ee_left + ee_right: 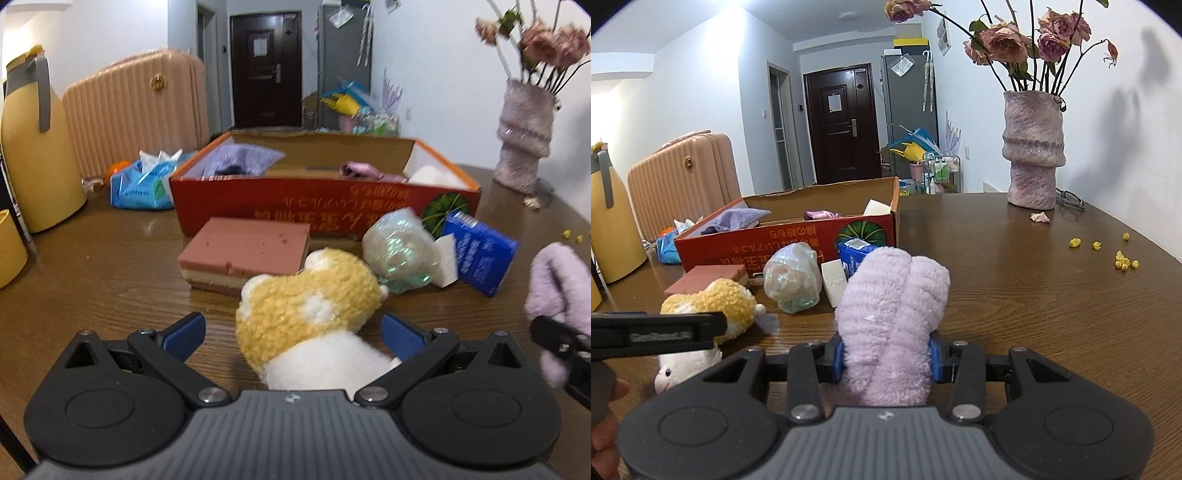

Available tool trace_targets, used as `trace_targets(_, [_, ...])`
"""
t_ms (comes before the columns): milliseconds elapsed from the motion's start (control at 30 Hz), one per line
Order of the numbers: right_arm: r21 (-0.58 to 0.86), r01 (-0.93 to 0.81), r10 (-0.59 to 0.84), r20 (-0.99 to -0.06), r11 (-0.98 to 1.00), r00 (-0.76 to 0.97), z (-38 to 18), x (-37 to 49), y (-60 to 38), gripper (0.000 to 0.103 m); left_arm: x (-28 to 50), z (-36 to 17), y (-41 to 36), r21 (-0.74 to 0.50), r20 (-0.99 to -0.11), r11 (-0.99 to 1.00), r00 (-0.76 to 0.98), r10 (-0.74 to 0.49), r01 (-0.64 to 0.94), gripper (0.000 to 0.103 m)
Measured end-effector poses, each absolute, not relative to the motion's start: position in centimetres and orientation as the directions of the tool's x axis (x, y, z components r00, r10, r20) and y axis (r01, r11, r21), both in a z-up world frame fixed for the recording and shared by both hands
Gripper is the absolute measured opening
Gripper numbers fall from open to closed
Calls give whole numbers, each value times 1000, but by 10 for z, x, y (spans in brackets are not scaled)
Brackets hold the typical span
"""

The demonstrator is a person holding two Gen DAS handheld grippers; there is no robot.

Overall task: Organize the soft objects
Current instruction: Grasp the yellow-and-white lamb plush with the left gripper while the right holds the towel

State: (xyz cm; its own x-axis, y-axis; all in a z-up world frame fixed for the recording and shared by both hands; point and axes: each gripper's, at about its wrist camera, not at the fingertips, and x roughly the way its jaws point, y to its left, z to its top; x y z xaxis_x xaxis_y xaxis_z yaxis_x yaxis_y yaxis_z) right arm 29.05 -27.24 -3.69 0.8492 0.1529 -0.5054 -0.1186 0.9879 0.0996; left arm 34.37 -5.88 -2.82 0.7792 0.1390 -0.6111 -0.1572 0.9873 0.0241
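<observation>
A fluffy lilac rolled towel (892,321) fills the lower middle of the right wrist view, pinched at its base between the blue pads of the right hand-held gripper (886,360), which is closed on it and carries it above the wooden surface (1034,295), probably bound for the box. In the lower middle of the left wrist view, a yellow-and-white curly plush toy (310,314) lies on the surface between the wide-spread jaws of the left hand-held gripper (293,334), whose pads do not touch it; that looks like a set-up for the next grasp. Behind it lie a pink layered sponge block (245,251), a shiny wrapped ball (400,251) and a blue tissue pack (480,251). Further up stands the red open cardboard box (325,206), already holding soft items. At the upper right, a fuzzy pink vase of dried roses (1034,147) stands on the surface; a peach ribbed suitcase (136,110) and a dark door (266,70) lie beyond.
</observation>
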Motion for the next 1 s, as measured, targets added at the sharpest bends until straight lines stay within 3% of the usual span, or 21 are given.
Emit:
trace_targets(533, [97,-119,152,-507,988,848,-37,291,-272,41,346,-39,-44,-63,-670,989,740,59,-136,102])
trace_targets(600, [98,-118,152,-506,988,849,-37,291,-272,41,345,-39,-42,-79,-674,989,738,40,-126,98])
trace_targets(767, [98,-118,152,-506,988,849,-37,291,-272,41,342,-38,-46,-97,-662,993,749,-11,-71,75])
trace_targets(833, [98,-117,151,-507,988,849,-37,292,-272,41,340,-37,-48,-99,-659,994,752,-30,-47,70])
trace_targets(1000, [99,-114,149,-508,989,849,-38,292,-272,41,336,-36,-50,-111,-657,994,752,-62,-15,67])
